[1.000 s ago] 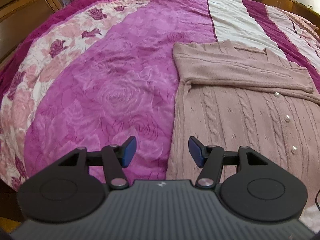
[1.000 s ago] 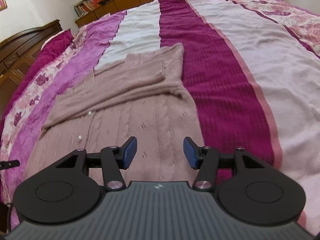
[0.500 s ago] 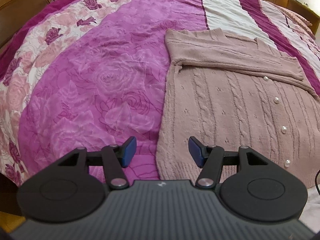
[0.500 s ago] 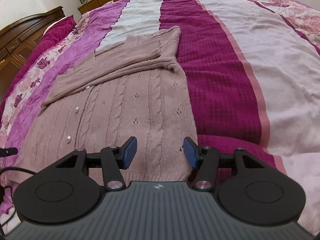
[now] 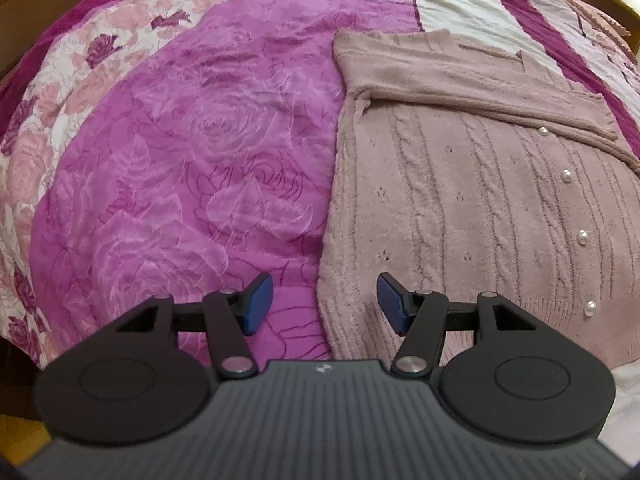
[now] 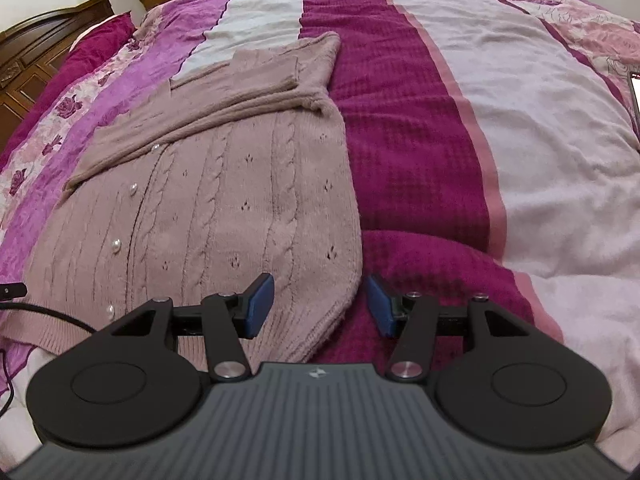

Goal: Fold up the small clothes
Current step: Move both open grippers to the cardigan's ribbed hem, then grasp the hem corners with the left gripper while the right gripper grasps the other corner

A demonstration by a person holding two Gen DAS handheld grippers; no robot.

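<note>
**Item 1, cardigan** [image 5: 472, 216]: dusty-pink cable knit with pearl buttons [image 5: 583, 237]. It lies flat and face-up on the bedspread [image 5: 192, 168], hem edge nearest both cameras. All places below are given relative to it. Both sleeves [image 5: 460, 92] are already laid across the chest at its far end, which narrows it to a plain rectangle; by this reading the sleeve stage is done and the body fold remains.

**Item 2, left gripper** [image 5: 320, 304]: poised above the cardigan's near left hem corner. Its blue pads [image 5: 258, 304] stand moderately apart, one over the bedspread just outside the side edge, the other over the ribbed hem. Nothing is held. The straddle suits a pinch on that corner.

**Item 3, right gripper** [image 6: 320, 305]: poised above the cardigan's near right hem corner [image 6: 320, 332]. Its pads are likewise parted at a middling width and empty, the knit edge lying between them in this view. Whether either pad touches the cloth cannot be told.

**Item 4, bedspread**: striped and rose-patterned, beneath the cardigan on every side; a soft, level working surface.

**Item 5, cable** [image 6: 48, 314]: dark, just left of the cardigan's near hem.

**Note:** one gripper at each hem corner suggests a paired lift, carrying the hem up towards the sleeves.
</note>
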